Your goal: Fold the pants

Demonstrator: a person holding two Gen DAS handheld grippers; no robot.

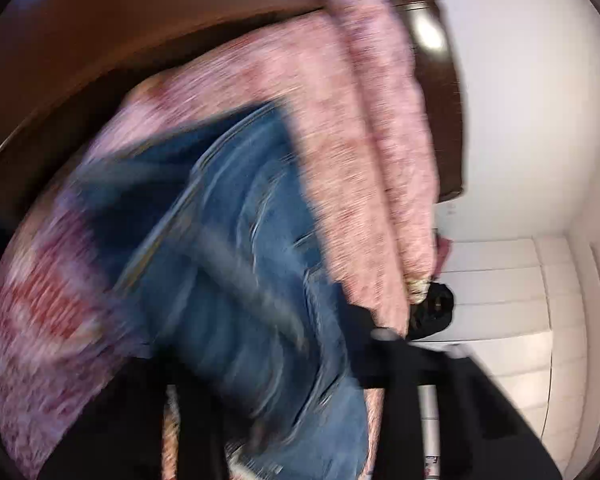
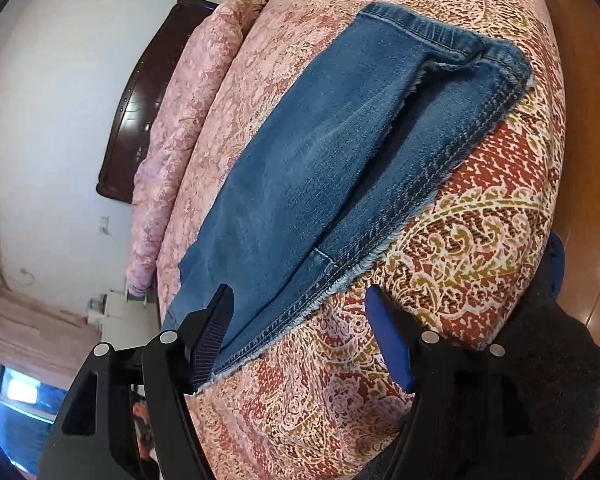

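The right gripper [image 2: 296, 332] has its fingers [image 2: 392, 344] wide apart, nothing held, over the frayed edge of the jeans [image 2: 340, 148]. The left gripper's [image 1: 284, 432] fingers are closed on blurred denim. The jeans lie folded on the patterned bedspread [image 2: 460, 248] of the bed.

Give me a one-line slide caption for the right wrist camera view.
Right gripper, jaws open, at the frayed hem of folded blue jeans lying on a patterned bedspread.
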